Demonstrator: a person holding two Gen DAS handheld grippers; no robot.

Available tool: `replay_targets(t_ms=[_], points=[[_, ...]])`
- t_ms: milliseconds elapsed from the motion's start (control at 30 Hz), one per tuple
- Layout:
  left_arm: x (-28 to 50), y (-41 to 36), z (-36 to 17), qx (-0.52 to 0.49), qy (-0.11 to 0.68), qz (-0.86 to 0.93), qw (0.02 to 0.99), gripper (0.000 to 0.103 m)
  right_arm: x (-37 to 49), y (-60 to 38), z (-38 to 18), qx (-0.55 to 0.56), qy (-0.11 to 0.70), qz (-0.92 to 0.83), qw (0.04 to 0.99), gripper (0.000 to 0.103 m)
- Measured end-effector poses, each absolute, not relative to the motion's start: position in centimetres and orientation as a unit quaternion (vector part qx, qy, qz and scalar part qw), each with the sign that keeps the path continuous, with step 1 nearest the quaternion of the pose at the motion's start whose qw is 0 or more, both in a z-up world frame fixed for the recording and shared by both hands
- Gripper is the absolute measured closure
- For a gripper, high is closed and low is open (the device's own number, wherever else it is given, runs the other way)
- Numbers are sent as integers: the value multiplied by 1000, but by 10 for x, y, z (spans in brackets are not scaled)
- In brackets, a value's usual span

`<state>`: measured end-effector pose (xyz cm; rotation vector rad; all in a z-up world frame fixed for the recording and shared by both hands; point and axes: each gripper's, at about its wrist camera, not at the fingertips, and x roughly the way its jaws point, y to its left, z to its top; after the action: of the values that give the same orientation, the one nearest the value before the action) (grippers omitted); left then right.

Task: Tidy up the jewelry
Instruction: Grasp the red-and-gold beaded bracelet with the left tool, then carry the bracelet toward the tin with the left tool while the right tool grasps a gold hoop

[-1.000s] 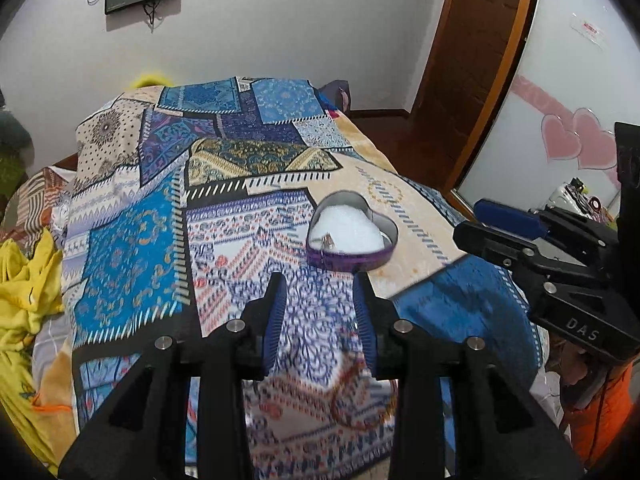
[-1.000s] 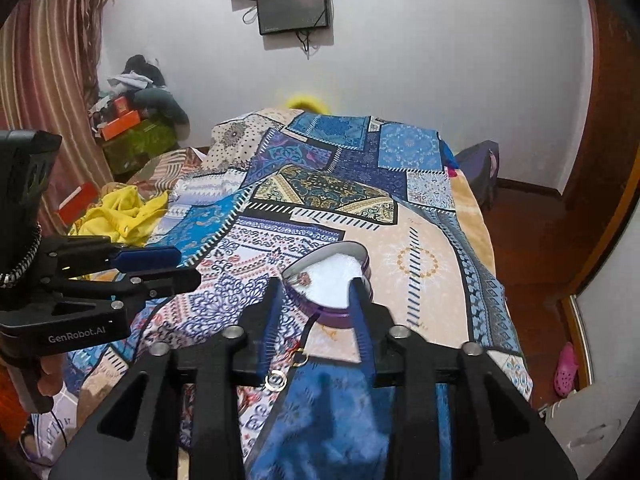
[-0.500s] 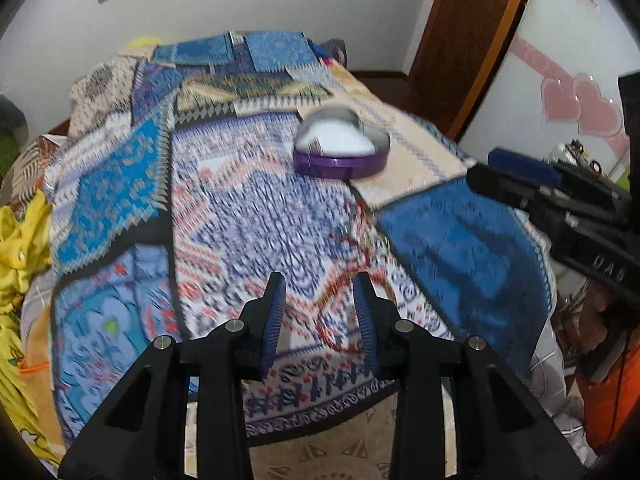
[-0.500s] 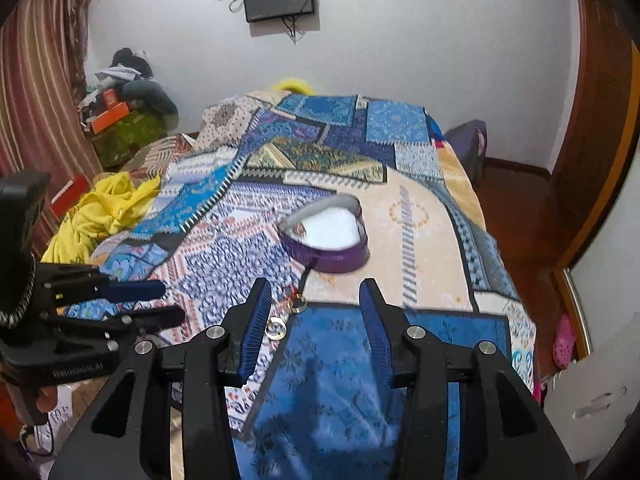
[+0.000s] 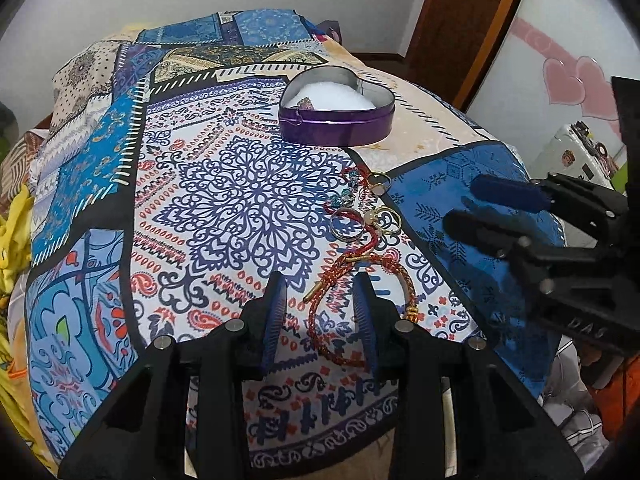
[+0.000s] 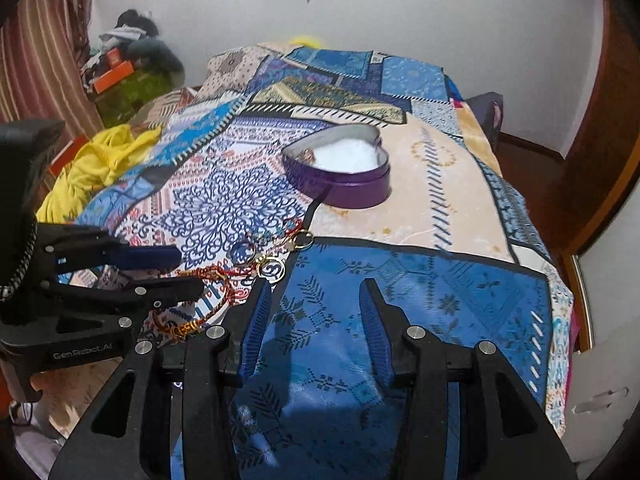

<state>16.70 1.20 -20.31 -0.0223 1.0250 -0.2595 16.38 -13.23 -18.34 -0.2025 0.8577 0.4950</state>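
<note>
The left tool [image 5: 320,304] hangs over the near end of the bed, its two blue-padded fingers apart with the red cord bracelet [image 5: 360,292] lying on the bedspread [image 5: 224,184] between and just past them; whether either finger touches the cord cannot be told. The right tool [image 6: 316,316] is also spread wide and grips nothing, poised above a plain blue patch of the bedspread near the bed's right edge.

The loose jewelry sits in one small cluster just beyond the bracelet: a few rings [image 5: 348,220], gold hoops [image 5: 386,218] and a small beaded piece [image 5: 348,196], all close together, some touching. Past them, further up the bed, stands a heart-shaped purple tin [image 5: 340,120], lid off, lined with white padding and already holding a small item at its left side.

Between the cluster and the tin the bedspread lies flat. To the left of the jewelry a wide patterned stretch runs to the bed's left edge, where yellow cloth [image 6: 96,160] is heaped. On the right the bed edge drops to a wooden floor [image 6: 532,176] beside a brown door [image 5: 472,20].
</note>
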Motion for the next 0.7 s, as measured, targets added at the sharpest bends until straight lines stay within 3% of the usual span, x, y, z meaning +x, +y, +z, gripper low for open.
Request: replay_targets(t_ms=[100, 233, 500, 700], points=[[169, 10, -205, -11, 487, -128, 864, 72, 167, -131, -187, -96, 417, 238, 872, 61], [172, 13, -207, -18, 487, -124, 864, 96, 170, -130, -188, -91, 418, 243, 870, 61], [164, 34, -197, -46, 472, -105, 874, 97, 175, -113, -198, -109, 426, 259, 860, 62], [162, 50, -181, -47, 447, -78, 890, 97, 176, -98, -204, -132, 417, 270, 857, 69]])
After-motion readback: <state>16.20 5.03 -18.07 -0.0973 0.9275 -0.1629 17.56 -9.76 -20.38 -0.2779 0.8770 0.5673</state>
